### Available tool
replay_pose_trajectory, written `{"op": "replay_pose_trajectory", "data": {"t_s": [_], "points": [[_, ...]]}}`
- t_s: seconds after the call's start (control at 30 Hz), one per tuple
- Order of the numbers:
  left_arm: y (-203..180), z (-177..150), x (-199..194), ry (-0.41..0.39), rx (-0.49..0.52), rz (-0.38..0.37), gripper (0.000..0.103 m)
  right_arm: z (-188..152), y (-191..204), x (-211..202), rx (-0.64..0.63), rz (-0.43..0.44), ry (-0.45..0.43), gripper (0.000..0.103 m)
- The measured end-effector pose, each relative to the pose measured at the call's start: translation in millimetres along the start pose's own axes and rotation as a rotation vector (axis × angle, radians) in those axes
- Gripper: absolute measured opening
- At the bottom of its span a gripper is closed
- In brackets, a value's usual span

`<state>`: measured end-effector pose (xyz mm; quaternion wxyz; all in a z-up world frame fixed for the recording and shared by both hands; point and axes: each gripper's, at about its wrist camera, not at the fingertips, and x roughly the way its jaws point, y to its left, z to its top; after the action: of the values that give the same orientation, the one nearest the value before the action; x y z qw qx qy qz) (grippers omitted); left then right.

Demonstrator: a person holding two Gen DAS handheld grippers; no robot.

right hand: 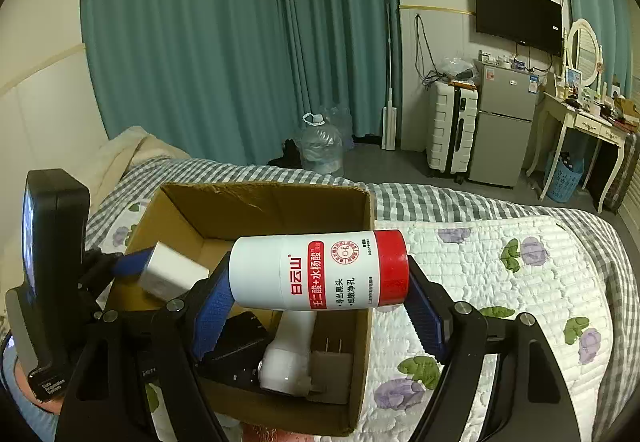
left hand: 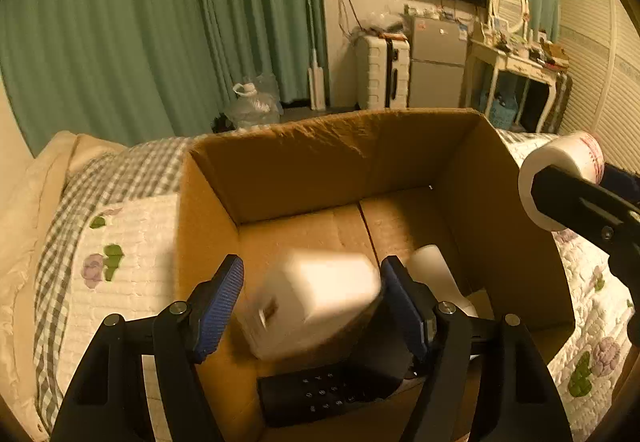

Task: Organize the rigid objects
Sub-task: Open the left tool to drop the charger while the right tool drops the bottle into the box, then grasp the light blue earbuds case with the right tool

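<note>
An open cardboard box point(left hand: 304, 161) point(right hand: 256, 197) sits on the quilted bed. My left gripper point(left hand: 312, 298) is open over the box; a blurred white block point(left hand: 316, 298) point(right hand: 172, 276) is between its fingers, apart from the left pad, seemingly falling. My right gripper point(right hand: 320, 302) is shut on a white canister with a red cap point(right hand: 320, 272), held sideways above the box's right side; it shows at the right edge of the left wrist view point(left hand: 560, 165). Inside the box lie a black remote point(left hand: 332, 394), a white bottle point(right hand: 292, 354) and a plug adapter point(right hand: 332, 362).
The floral quilt point(right hand: 500, 282) spreads right of the box; pillows point(left hand: 36, 201) lie left. Beyond the bed: a water jug point(right hand: 320, 145), white suitcase point(right hand: 452, 129), small fridge point(right hand: 504, 121), dressing table point(right hand: 580, 121), green curtains.
</note>
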<state>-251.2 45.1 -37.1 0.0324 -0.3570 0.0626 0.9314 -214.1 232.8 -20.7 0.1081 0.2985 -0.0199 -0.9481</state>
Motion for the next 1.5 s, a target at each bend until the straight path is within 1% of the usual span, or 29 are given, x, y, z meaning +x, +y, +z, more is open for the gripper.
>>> {"op": "replay_pose_trajectory", "data": {"t_s": [0.07,0.17,0.3,0.37,0.4,0.43,0.53,0.63,0.73,0.87,1.0,1.13,1.27,1.33,1.4,1.47,1.5], "points": [[4.2,1.8,-4.9,-0.029,-0.003,0.010,0.074,2.0,-0.4,6.5,0.005,0.000,0.003,0.078],[12.2,4.0,-14.1,-0.046,-0.015,0.009,0.074,3.8,-0.4,13.6,0.004,-0.007,0.008,0.078],[20.7,0.8,-23.0,-0.057,-0.023,0.011,0.074,5.1,3.5,34.3,-0.006,-0.001,0.032,0.078],[21.1,1.0,-25.3,-0.052,-0.022,0.017,0.074,4.7,7.5,42.7,-0.015,0.001,0.034,0.084],[21.7,-0.1,-27.0,-0.048,-0.020,0.017,0.074,4.1,9.1,44.6,-0.020,-0.006,0.031,0.089],[22.4,-1.4,-29.3,-0.046,-0.019,0.019,0.074,3.7,9.9,44.5,-0.023,-0.018,0.029,0.092],[22.0,-6.1,-39.5,-0.046,-0.011,0.034,0.074,2.0,9.6,33.6,-0.020,-0.029,0.029,0.092],[23.0,-13.4,-55.2,-0.034,-0.024,0.041,0.074,-0.1,8.0,7.4,-0.007,-0.057,0.018,0.092],[26.2,-26.5,-77.9,-0.037,-0.042,0.032,0.074,-5.8,6.6,-23.2,0.017,-0.065,0.027,0.092],[32.7,-51.6,-105.4,-0.028,-0.059,0.031,0.074,-23.6,16.5,-61.8,0.011,-0.074,0.028,0.092],[36.8,-83.6,-115.8,0.004,-0.074,0.034,0.074,-54.8,34.7,-71.9,-0.009,-0.048,0.073,0.092],[44.6,-109.7,-111.3,0.033,-0.112,0.039,0.074,-90.1,57.2,-50.0,-0.035,-0.021,0.148,0.092],[56.5,-124.8,-91.5,0.072,-0.121,0.081,0.074,-114.8,78.6,-14.6,-0.083,-0.006,0.222,0.090],[64.2,-127.4,-81.2,0.090,-0.147,0.092,0.074,-125.0,88.6,5.1,-0.098,0.006,0.255,0.084],[71.3,-129.7,-73.4,0.103,-0.171,0.101,0.074,-131.8,94.8,23.5,-0.099,0.011,0.285,0.082],[78.9,-132.0,-66.2,0.117,-0.196,0.107,0.074,-137.0,98.5,40.1,-0.098,0.012,0.309,0.078],[82.0,-132.8,-63.1,0.122,-0.208,0.111,0.074,-140.1,101.1,48.2,-0.103,0.015,0.324,0.074]]}}
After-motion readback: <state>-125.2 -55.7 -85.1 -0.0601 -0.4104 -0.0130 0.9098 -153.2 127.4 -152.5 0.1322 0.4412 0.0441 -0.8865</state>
